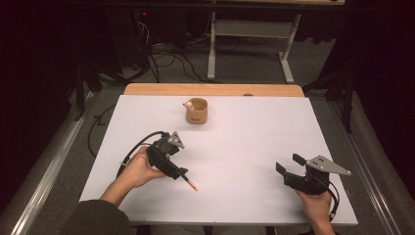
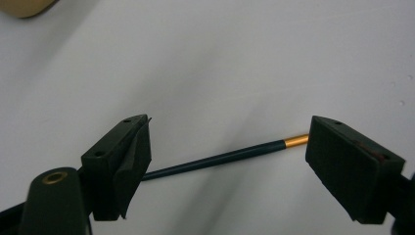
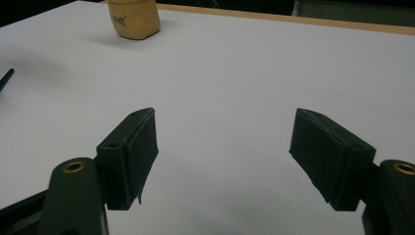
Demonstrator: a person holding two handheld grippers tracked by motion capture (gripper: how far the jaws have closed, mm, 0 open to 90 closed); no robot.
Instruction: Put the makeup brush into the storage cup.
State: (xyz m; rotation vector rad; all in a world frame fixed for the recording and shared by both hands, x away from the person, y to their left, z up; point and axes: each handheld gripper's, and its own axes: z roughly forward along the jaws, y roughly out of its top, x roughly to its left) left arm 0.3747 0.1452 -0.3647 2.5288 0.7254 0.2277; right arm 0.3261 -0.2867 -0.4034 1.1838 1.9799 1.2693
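Note:
A thin dark stick [image 2: 215, 159] with a gold band [image 2: 296, 141] lies on the white table, crossing between the jaws of my left gripper [image 2: 229, 129]. Those jaws stand wide apart and do not touch it. In the high view the left gripper [image 1: 176, 171] is low over the table at the front left, and the stick's gold end [image 1: 192, 184] pokes out beyond it. My right gripper [image 1: 289, 164] rests at the front right, open, with nothing between its jaws [image 3: 225, 117].
A tan cup [image 1: 196, 111] stands near the table's far edge, with a small pale object [image 1: 187, 104] at its rim; the right gripper view has the cup [image 3: 134, 17] far off. A wooden strip [image 1: 215, 89] borders the white table top [image 1: 244, 137].

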